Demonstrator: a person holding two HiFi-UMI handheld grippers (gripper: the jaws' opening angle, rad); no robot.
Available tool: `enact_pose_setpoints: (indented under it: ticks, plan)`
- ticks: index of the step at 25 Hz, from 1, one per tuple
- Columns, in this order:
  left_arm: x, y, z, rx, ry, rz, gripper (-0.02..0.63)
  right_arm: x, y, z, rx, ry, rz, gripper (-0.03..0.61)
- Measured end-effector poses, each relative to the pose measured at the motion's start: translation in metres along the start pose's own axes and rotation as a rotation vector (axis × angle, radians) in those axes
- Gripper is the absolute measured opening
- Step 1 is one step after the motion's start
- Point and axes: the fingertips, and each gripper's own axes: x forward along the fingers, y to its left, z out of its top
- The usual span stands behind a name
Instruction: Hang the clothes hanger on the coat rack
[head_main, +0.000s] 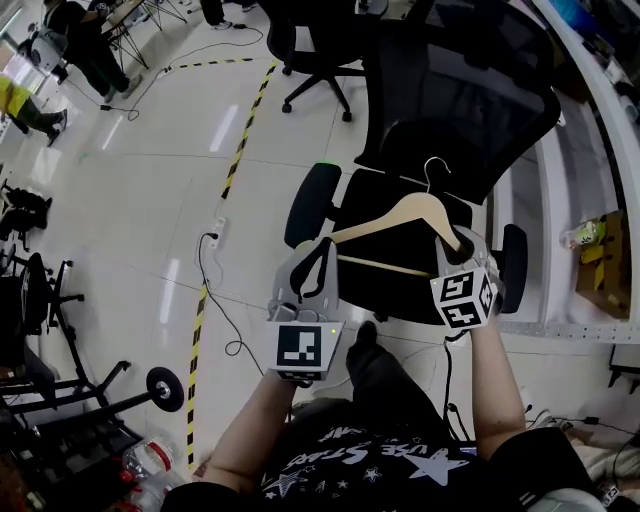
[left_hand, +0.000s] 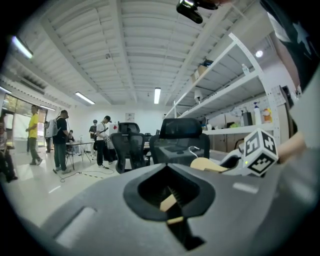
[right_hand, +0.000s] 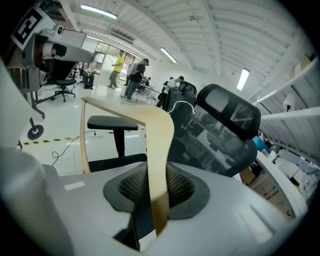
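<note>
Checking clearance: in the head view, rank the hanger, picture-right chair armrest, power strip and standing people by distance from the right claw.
1. hanger, held in the right claw
2. armrest, just right
3. power strip, floor left
4. people, far top-left

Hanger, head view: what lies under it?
Under the hanger is the seat of the black office chair. Both hanger ends are covered by the left gripper and right gripper clamped on them.

- A glossy pale floor (head_main: 130, 200) is being crossed by yellow-black tape (head_main: 245, 138).
- White shelving (left_hand: 230, 85) is being lit by ceiling strip lights (left_hand: 157, 95).
- A black office chair (head_main: 460, 110) is being flanked by that shelving.
</note>
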Motion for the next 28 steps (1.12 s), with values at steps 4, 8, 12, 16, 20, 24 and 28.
enact_pose_setpoints:
  ticks: [4,8,12,16,20,24,28]
  plan:
    - [-0.042,0.022,0.007,-0.005,-0.027,0.064,0.005,-0.024,0.016,0.04,-0.058,-0.09,-0.005,0.106]
    - [-0.093,0.051,0.009,0.0,-0.04,0.155,0.005,-0.042,0.055,0.086,-0.114,-0.175,0.033,0.105]
    - [-0.154,0.08,0.013,0.019,-0.044,0.268,0.005,-0.06,0.107,0.131,-0.178,-0.261,0.104,0.106]
    - [-0.222,0.112,0.009,0.02,-0.068,0.411,0.005,-0.083,0.165,0.179,-0.245,-0.361,0.184,0.106]
    - [-0.289,0.137,0.008,0.017,-0.074,0.535,0.005,-0.112,0.226,0.228,-0.314,-0.465,0.26,0.106]
    - [-0.358,0.154,0.004,0.024,-0.077,0.646,0.005,-0.15,0.291,0.265,-0.418,-0.572,0.334,0.105]
    - [-0.428,0.168,0.003,0.035,-0.096,0.773,0.005,-0.186,0.362,0.297,-0.489,-0.678,0.42,0.106]
